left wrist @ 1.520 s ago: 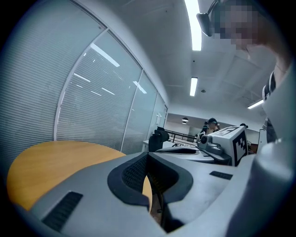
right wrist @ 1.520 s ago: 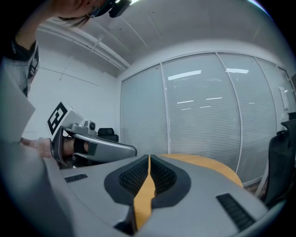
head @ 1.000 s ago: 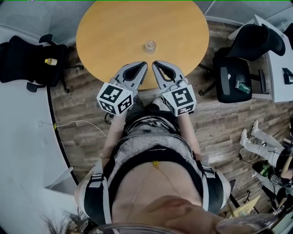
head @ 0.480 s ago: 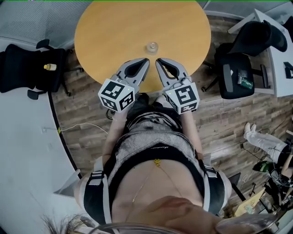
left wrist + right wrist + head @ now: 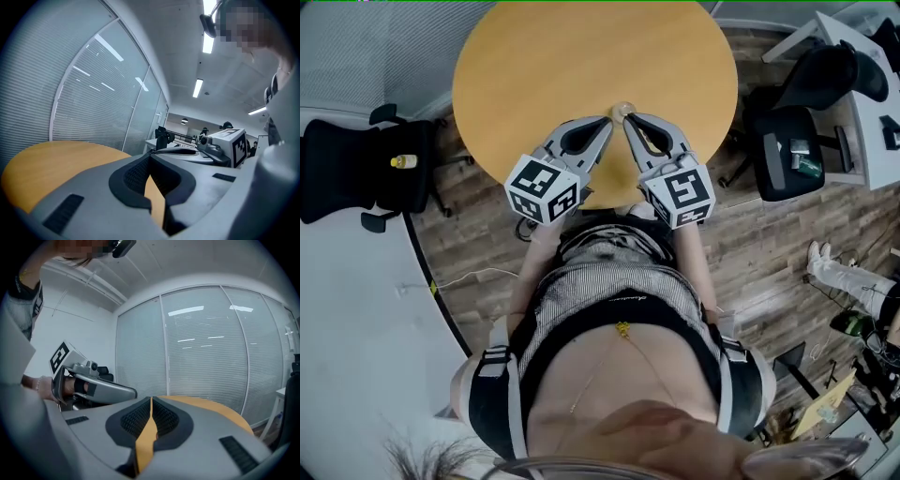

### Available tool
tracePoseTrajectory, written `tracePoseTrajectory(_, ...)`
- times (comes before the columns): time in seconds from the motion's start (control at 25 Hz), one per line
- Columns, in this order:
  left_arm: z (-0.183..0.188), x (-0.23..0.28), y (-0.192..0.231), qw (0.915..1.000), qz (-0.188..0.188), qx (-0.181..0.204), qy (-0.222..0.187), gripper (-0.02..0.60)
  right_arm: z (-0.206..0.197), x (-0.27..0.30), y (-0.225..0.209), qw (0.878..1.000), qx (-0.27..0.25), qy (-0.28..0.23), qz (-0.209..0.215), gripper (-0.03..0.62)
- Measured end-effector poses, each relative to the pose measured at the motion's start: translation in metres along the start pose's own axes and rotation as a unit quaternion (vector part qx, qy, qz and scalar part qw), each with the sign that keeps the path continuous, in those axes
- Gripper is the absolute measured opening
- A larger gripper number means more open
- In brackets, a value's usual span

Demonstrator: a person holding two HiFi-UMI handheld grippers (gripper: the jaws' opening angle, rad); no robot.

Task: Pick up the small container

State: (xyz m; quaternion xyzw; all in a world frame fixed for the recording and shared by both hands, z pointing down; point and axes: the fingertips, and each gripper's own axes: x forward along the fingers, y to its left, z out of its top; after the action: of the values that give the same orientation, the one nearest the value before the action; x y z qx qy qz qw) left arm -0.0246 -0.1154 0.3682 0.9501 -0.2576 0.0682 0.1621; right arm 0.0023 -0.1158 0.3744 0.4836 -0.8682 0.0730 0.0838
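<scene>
The grey left gripper (image 5: 606, 122) and right gripper (image 5: 629, 120), each with its 2 jaws closed and empty, flank the small clear container (image 5: 622, 109) just ahead of their tips.

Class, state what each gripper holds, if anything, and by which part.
Nothing is held. The left gripper and right gripper are both shut and empty; the small container stands on the table by their tips.
</scene>
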Motion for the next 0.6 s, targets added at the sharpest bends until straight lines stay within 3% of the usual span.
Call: tracePoseTrajectory(0.6,0.009,-0.008,0.055,0.9998,-0.022,-0.002,0.0,0.018,0.005,0.053,0.009,1.0,-0.01,0.014,-0.016,0.028)
